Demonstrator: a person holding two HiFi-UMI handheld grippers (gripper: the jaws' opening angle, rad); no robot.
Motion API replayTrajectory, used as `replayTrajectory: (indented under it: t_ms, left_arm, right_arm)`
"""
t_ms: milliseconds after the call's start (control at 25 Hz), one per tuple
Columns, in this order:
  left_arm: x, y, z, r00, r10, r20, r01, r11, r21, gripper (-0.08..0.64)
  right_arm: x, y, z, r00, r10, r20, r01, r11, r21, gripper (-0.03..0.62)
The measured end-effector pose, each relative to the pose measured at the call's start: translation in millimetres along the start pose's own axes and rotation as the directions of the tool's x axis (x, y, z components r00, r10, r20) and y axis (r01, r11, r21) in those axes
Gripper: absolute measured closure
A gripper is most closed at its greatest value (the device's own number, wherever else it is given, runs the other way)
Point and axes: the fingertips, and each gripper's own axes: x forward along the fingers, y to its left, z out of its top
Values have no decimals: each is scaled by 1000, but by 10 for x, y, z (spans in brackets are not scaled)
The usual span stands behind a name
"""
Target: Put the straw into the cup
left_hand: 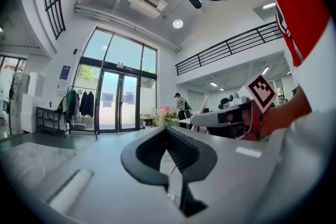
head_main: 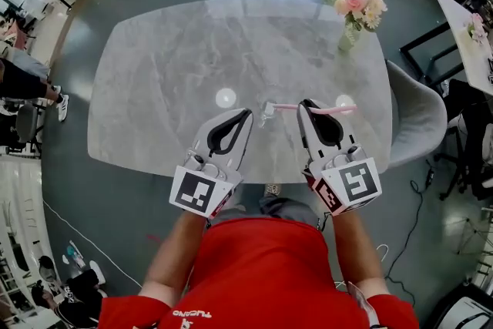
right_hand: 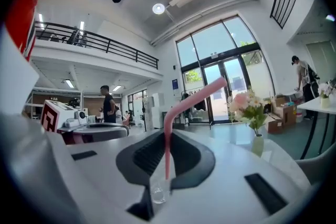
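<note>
A: Where's the straw now?

B: Pinched in the right gripper (head_main: 309, 104) — its jaws are nearly closed on the pink straw (right_hand: 167, 150), close to their tips. The bent end pokes out past them on the outer side, and the straight end runs toward the cup (head_main: 266, 115).

A: And the cup?

B: Small and clear, on the table (head_main: 169, 65), just ahead of both sets of tips and between them. The left gripper (head_main: 248, 114) has its jaws together on nothing, tips right beside the cup. I can't tell from here whether the straw's end is over the rim or short of it.

A: So what would make it go well?

B: I'd tip the straight end down so it meets the mouth from above, not sideways — a cup that light would likely skid or topple if nudged. The left jaws could steady its wall. I'd let go only once the end is well inside, otherwise the bent top may lever it out.
</note>
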Motion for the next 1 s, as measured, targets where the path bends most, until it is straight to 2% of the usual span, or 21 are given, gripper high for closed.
replayTrajectory:
  t_ms: [80, 200, 400, 720, 1000]
  left_arm:
    - [75, 39, -5, 999, 23, 24, -24, 999, 25, 554]
    - [172, 73, -65, 998, 57, 22, -57, 998, 24, 554]
    - [266, 124, -140, 997, 78, 7, -78, 997, 18, 554]
    - [352, 228, -206, 998, 59, -25, -59, 998, 3, 554]
    - [418, 269, -251, 1000, 21, -9, -21, 1000, 2, 554]
  right_arm:
    - [77, -53, -69, 1000, 25, -17, -25, 1000, -6, 569]
    - [191, -151, -193, 998, 53, -40, -54, 998, -12, 569]
    - [346, -255, -453, 995, 55, -84, -55, 998, -1, 569]
    - [535, -336, -871, 985, 30, -168, -23, 999, 41, 569]
    - [638, -290, -1046, 978, 24, -206, -11, 998, 65, 569]
